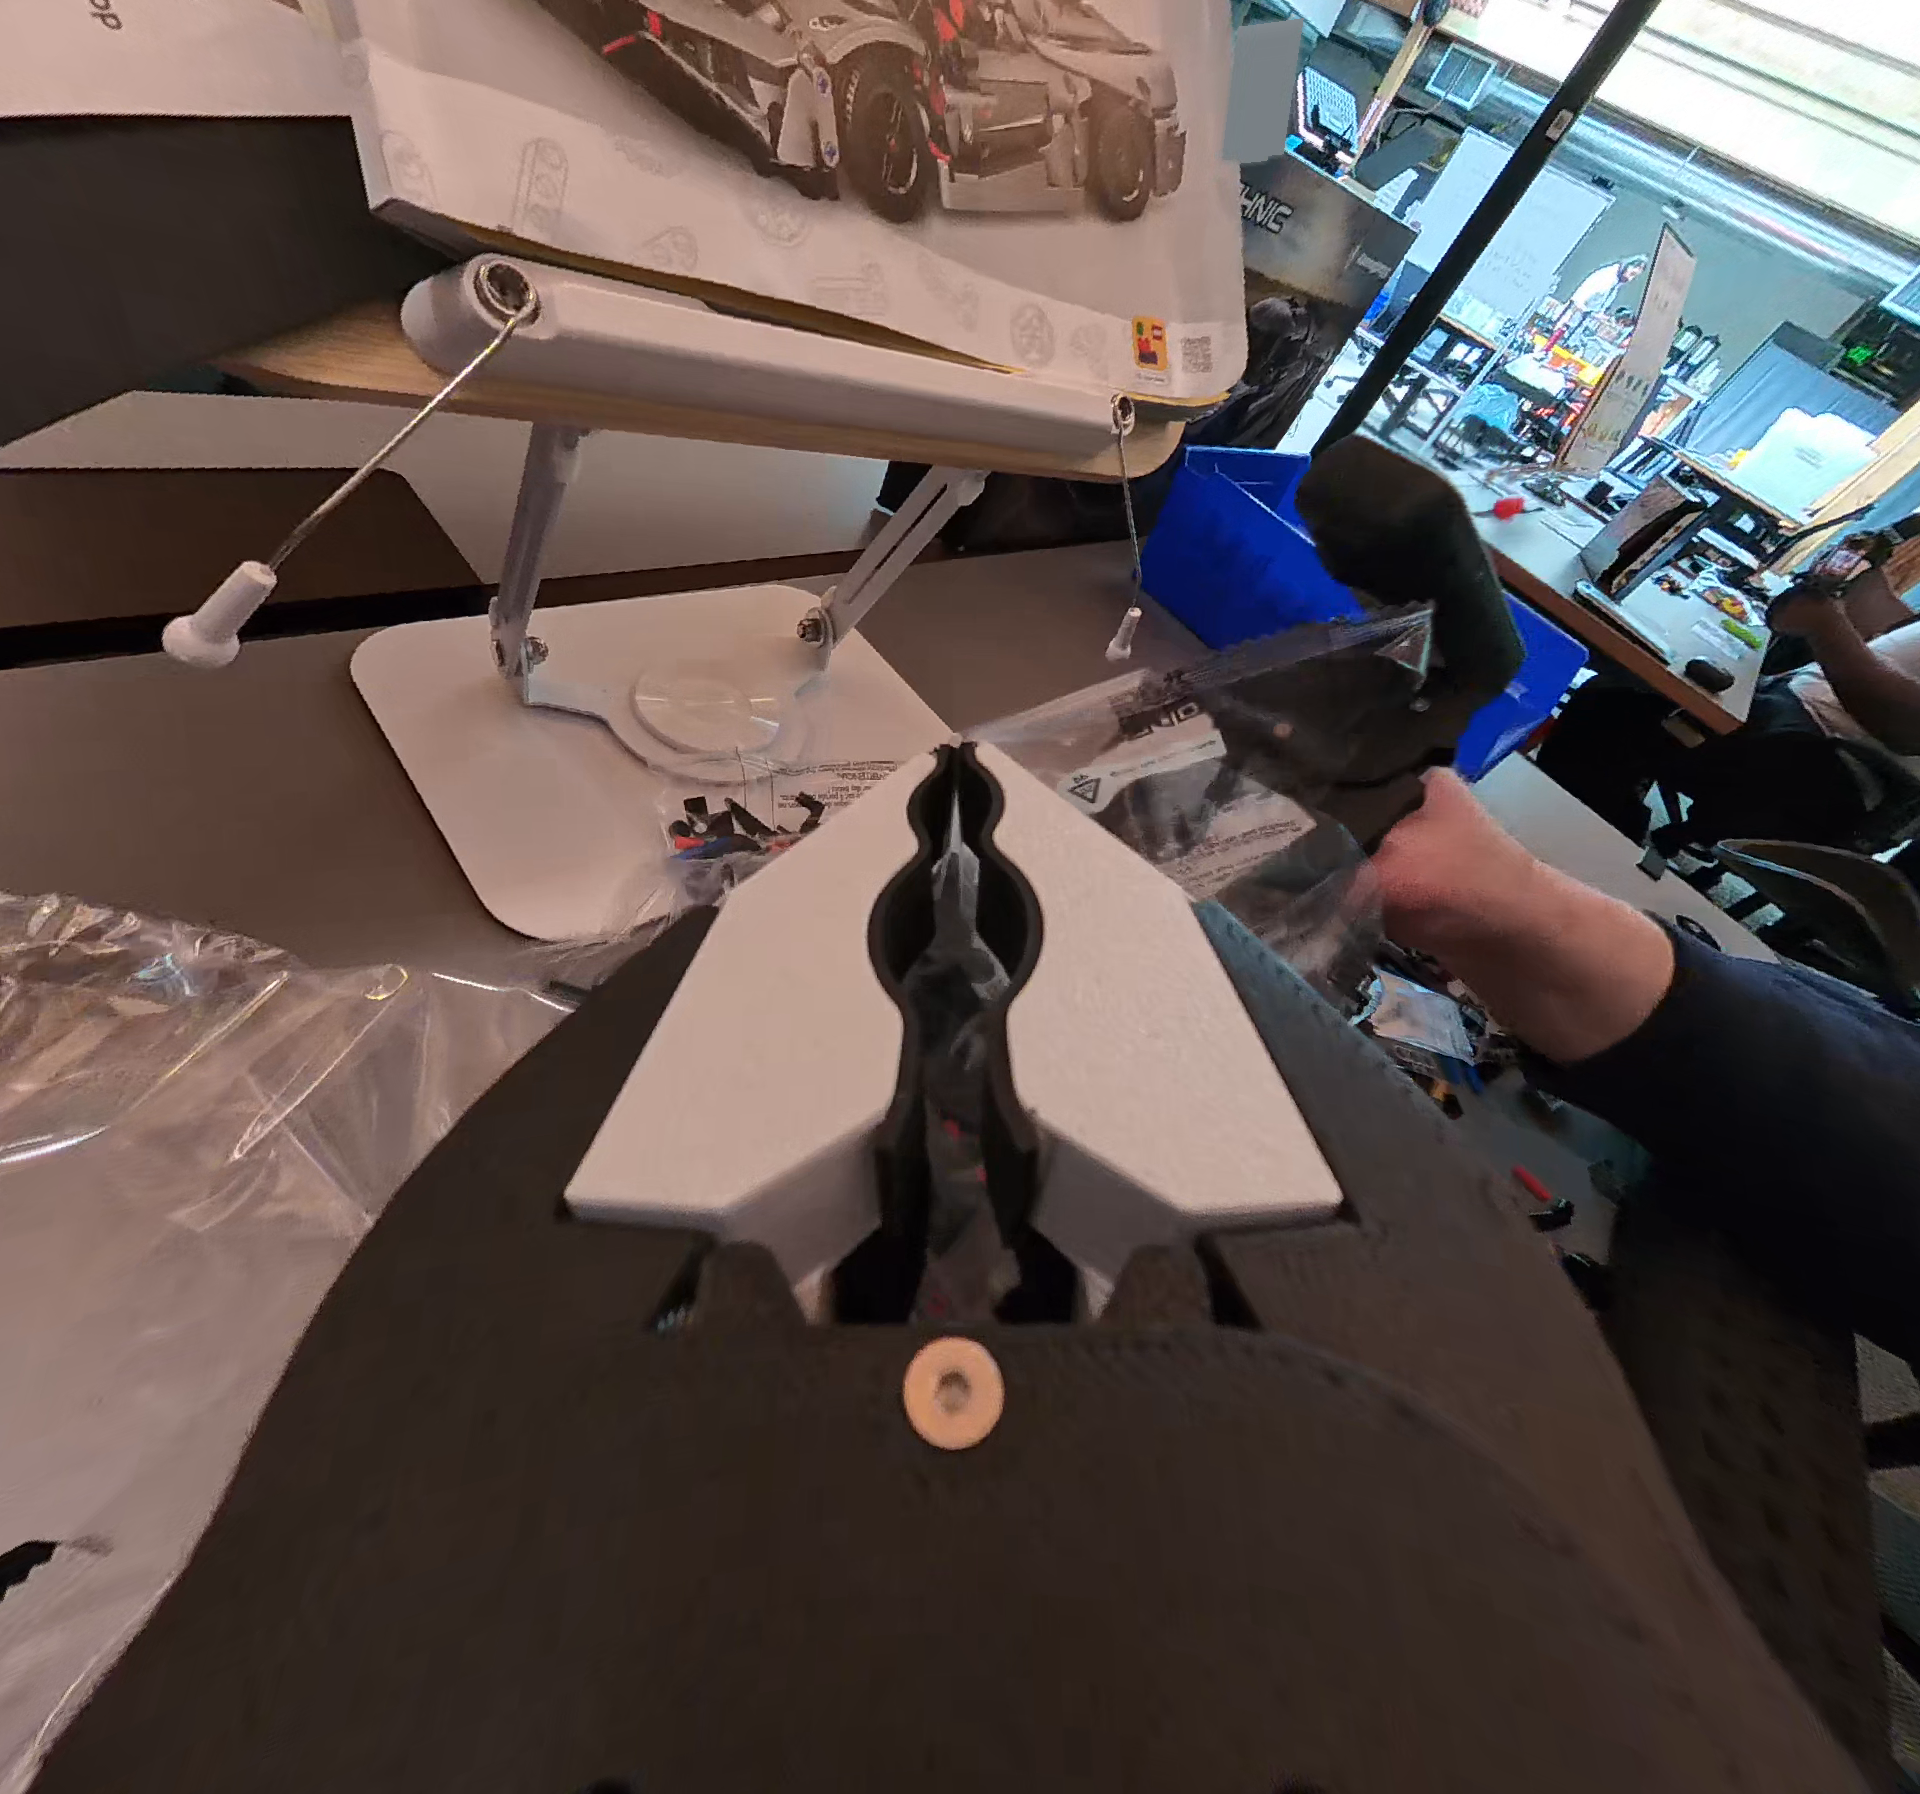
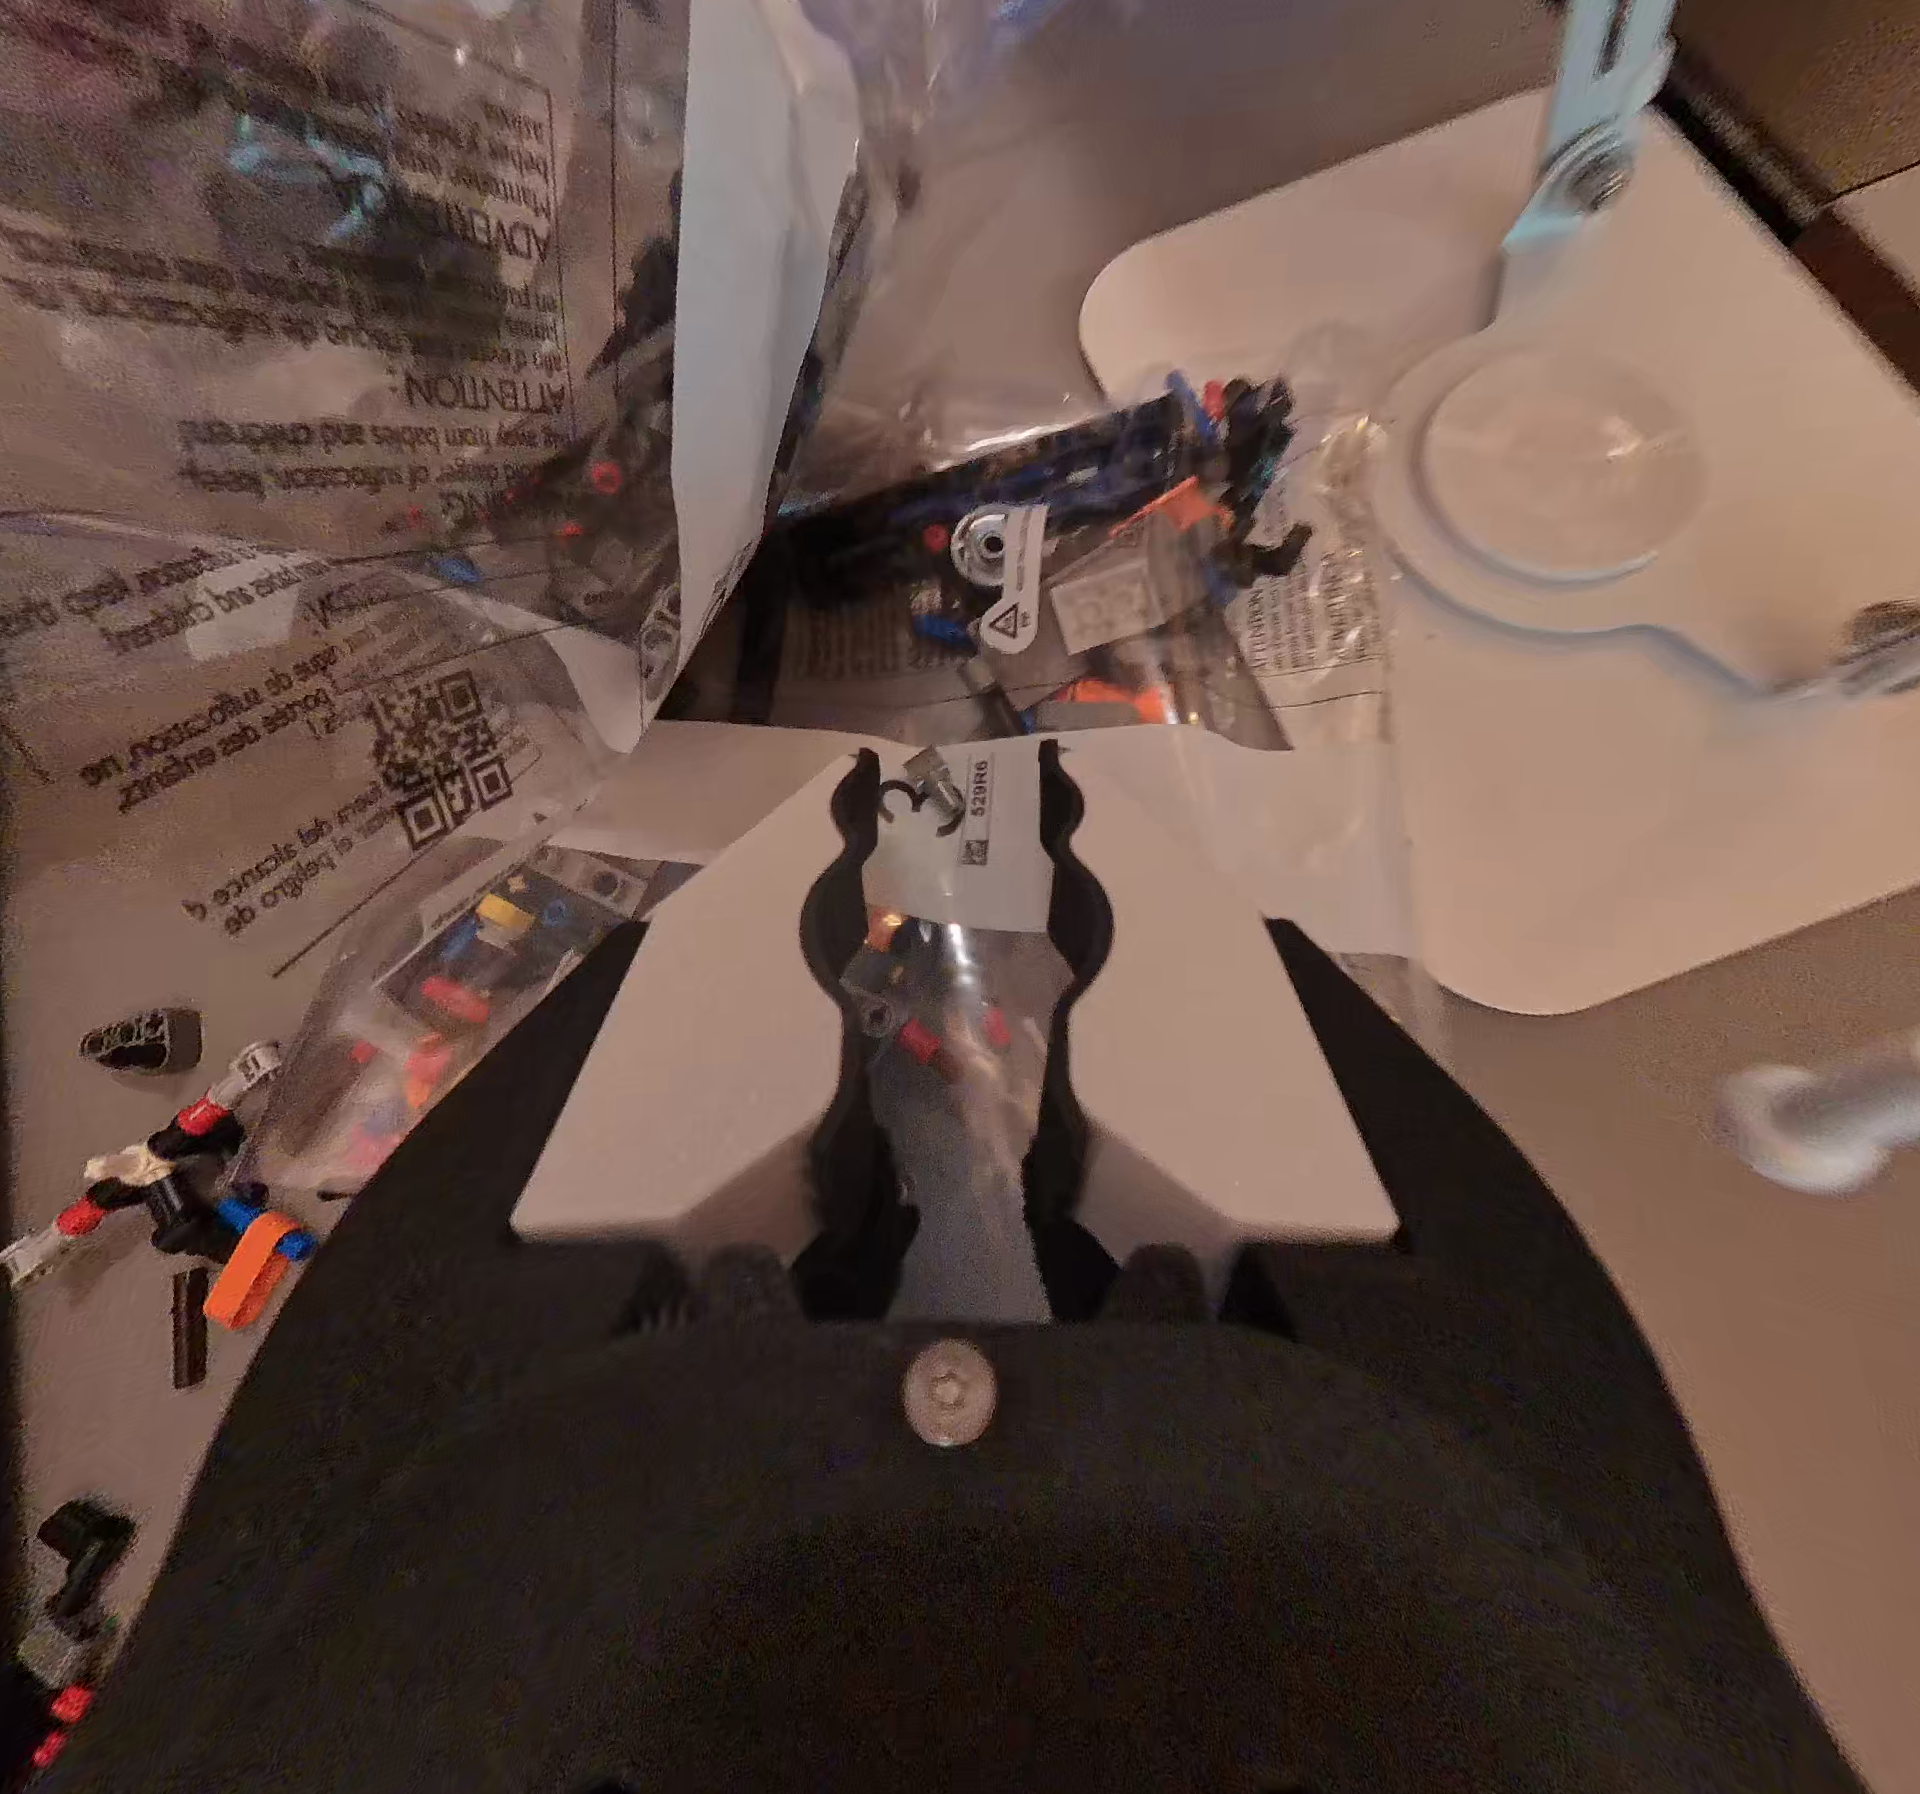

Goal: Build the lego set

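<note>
While most of the pieces are sealed in clear bags, the build has, by my judgement, barely begun. At the centre of the left wrist view, the left gripper is pressed together, pinching a bag of dark pieces. The right gripper stands spread over a small bag, gripping nothing. Another small bag lies just above it by the white stand base. A few loose pieces lie at lower left. The instruction booklet rests on the stand, upper centre. Opening, sorting and all assembly remain.
</note>
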The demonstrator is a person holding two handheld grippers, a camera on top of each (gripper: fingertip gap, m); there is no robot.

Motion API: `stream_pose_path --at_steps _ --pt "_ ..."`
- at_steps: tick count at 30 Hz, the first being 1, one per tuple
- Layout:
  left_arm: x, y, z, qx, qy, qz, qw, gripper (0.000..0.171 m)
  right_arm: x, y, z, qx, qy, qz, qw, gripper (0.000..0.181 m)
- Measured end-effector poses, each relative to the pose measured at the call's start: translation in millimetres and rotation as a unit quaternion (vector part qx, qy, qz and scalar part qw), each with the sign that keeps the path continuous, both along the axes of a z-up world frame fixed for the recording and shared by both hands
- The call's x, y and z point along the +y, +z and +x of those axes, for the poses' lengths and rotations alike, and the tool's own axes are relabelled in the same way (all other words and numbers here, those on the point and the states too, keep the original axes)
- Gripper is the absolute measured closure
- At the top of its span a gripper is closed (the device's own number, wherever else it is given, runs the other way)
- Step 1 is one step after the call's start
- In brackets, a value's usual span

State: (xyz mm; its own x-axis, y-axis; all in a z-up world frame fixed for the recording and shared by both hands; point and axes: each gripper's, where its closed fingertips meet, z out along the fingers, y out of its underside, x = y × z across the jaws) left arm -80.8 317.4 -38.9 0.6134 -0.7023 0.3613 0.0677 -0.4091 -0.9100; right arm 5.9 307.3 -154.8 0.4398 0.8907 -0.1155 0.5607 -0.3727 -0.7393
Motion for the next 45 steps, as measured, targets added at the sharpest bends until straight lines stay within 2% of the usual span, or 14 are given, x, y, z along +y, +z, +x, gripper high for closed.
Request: stream_pose_path --at_steps 3,8,14,17,21,24,27,29,32,35,40,45 --pt "0.3 -2.0 1.0 0.003 -0.001 -0.003 1.000 0.171 -3.5 -13.1 -3.8 -0.024 0.016 -0.010 1.000 0.159" --pt "-0.5 -3.3 3.6 0.011 -0.005 -0.002 1.000 0.171 -7.0 -22.8 -7.0 -0.053 0.028 -0.011 0.998 0.177" --pt "-1.0 -4.4 4.1 0.015 -0.006 -0.002 1.000 0.171 -7.1 -18.6 -5.0 -0.051 0.023 -0.013 0.998 0.178" --pt "-1.6 -5.9 5.1 0.020 -0.009 -0.003 1.000 0.171 -3.2 5.7 2.1 -0.013 0.005 0.001 1.000 0.178" --pt "-4.0 -8.8 11.2 0.032 -0.020 -0.004 0.999 0.171 -0.1 70.5 15.4 0.090 -0.023 0.049 0.994 0.178" --pt "-7.5 -12.5 20.3 0.050 -0.035 -0.004 0.998 0.171 -11.8 116.7 19.3 0.158 -0.009 0.098 0.982 0.179" --pt "-10.2 -17.0 29.3 0.076 -0.044 0.001 0.996 0.171 -32.5 139.9 11.1 0.192 0.032 0.124 0.973 0.178" --pt "-11.3 -19.9 34.2 0.090 -0.048 0.003 0.995 0.171 -44.9 136.6 0.9 0.179 0.063 0.120 0.975 0.178" --pt "-13.1 -23.0 39.2 0.103 -0.054 0.005 0.993 0.171 -58.6 116.2 -14.6 0.135 0.106 0.116 0.978 0.178" --pt "-13.3 -23.7 39.0 0.109 -0.054 0.007 0.993 0.171 -50.5 95.0 -17.5 0.089 0.091 0.117 0.985 0.178" --pt "-14.1 -22.6 37.5 0.106 -0.056 0.007 0.993 0.171 -36.5 100.3 -8.6 0.127 0.052 0.100 0.986 0.178" --pt "-14.1 -23.5 37.0 0.107 -0.056 0.006 0.993 0.171 -43.3 71.6 -3.5 0.084 0.080 0.033 0.993 0.178"
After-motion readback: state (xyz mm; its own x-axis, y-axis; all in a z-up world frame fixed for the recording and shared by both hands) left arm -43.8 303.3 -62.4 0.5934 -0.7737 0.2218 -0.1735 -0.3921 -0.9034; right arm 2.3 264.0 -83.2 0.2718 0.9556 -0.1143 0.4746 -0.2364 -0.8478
